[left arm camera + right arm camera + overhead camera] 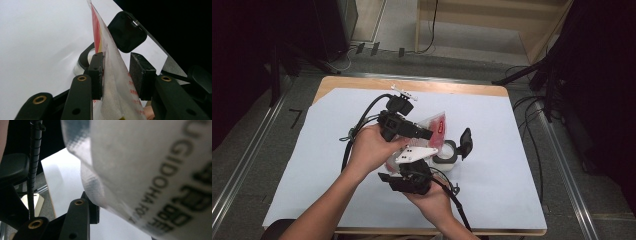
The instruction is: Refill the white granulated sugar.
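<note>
I've got both tools up over the middle of the tabletop point(517, 150), which is covered by a white sheet. Left tool point(424, 134) is in my left hand point(371, 147), pointing toward the right edge. Its jaws stand a moderate way apart with the pouch point(432, 131) between them; in the left gripper view the pouch point(113, 75) lies against one pad point(97, 75) and there's a clear gap to the other pad, so not clamped.

The pouch is a translucent white plastic bag with a red band at its top and red print on the side. It's held off the surface, roughly centre of the tabletop, a bit toward the far edge.

Right tool point(404, 175) is in my right hand point(432, 200), nearer the near edge, just under the pouch's lower end. In the right gripper view the pouch point(150, 170) is pressed up close to the camera, blurred, with dark lettering, and it hides one jaw. Can't tell whether this tool is gripping or how wide it is.

Just beside the pouch toward the right edge sits a white round container point(446, 159) with a dark rim, its black flip lid point(466, 142) standing open. It rests on the sheet. The left gripper view shows the same lid point(126, 31) beyond the pads.
</note>
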`<state>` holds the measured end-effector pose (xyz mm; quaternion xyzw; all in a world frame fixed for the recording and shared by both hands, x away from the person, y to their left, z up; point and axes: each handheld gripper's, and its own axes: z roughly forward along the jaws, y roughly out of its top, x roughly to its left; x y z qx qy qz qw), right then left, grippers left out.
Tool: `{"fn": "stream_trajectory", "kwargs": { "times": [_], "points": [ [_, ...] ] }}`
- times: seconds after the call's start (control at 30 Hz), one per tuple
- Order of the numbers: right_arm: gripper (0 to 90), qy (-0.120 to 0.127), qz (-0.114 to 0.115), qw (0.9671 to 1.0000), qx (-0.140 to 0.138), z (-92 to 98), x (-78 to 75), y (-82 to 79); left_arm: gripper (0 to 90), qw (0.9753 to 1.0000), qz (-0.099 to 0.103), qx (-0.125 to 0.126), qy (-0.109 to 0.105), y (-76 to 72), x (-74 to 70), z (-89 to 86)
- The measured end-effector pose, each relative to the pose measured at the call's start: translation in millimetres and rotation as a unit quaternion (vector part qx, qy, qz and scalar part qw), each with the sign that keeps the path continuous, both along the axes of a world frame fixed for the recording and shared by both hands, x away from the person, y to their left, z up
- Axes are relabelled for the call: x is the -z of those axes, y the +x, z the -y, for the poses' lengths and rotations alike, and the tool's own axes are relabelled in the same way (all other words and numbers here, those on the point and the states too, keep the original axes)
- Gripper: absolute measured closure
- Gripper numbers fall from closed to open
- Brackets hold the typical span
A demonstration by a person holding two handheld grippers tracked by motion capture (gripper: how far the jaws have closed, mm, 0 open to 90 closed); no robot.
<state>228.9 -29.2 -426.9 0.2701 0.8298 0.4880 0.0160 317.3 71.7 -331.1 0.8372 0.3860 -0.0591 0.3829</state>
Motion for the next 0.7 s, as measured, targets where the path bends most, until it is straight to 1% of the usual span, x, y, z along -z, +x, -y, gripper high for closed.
{"fn": "stream_trajectory", "kwargs": {
  "times": [0.7],
  "points": [
    [64.1,0.001,0.001,1.0,0.0,-0.5,0.6,0.1,64.8,1.0,0.001,0.0,0.001,-0.1,0.0,0.0]
  ]
}}
